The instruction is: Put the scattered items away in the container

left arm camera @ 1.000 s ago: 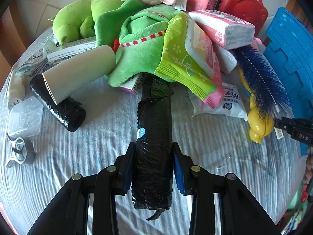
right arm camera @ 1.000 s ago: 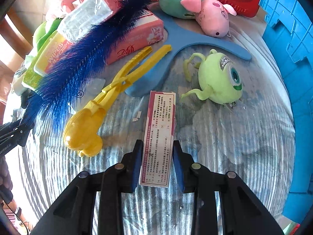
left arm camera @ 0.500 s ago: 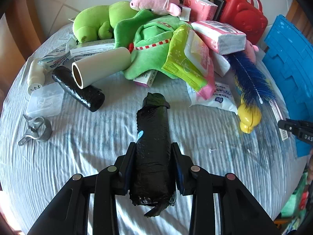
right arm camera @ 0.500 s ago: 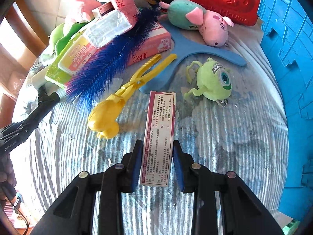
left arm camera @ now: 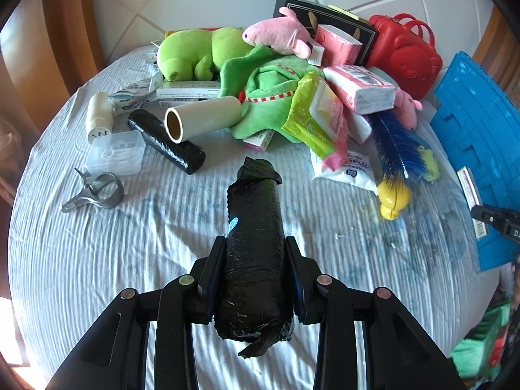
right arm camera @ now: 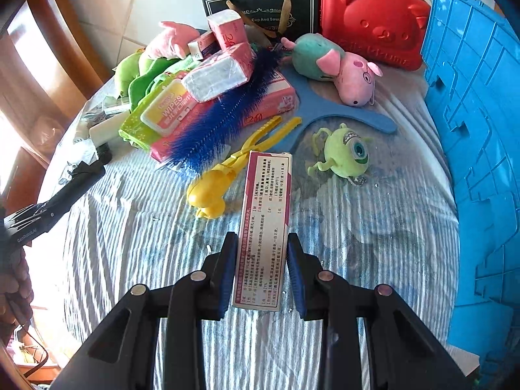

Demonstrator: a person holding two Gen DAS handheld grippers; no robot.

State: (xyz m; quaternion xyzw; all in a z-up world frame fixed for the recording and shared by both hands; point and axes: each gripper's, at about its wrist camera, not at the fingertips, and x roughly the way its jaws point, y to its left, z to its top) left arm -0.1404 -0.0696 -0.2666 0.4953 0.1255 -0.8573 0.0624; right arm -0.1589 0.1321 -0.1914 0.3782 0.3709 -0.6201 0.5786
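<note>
My left gripper (left arm camera: 255, 260) is shut on a black bag roll (left arm camera: 253, 247) and holds it above the white cloth. My right gripper (right arm camera: 261, 260) is shut on a flat pink-and-white box (right arm camera: 265, 224), lifted over the cloth. The blue crate (right arm camera: 477, 149) stands along the right edge; it also shows in the left wrist view (left arm camera: 477, 143). The scattered pile lies ahead: green plush (left arm camera: 195, 52), wipes pack (left arm camera: 317, 113), blue brush (right arm camera: 221, 110), yellow clip (right arm camera: 227, 175), green one-eyed toy (right arm camera: 347, 152).
A second black roll (left arm camera: 165, 141), a cream tube (left arm camera: 201, 118), a clear case (left arm camera: 115, 157) and a metal clip (left arm camera: 96, 191) lie left. A red bear case (right arm camera: 370, 16), a dark gift bag (right arm camera: 260, 9) and a pig plush (right arm camera: 338, 65) sit at the back.
Both grippers have pulled back and risen from the pile with their items. The black roll has come out from under the green plush and wipes.
</note>
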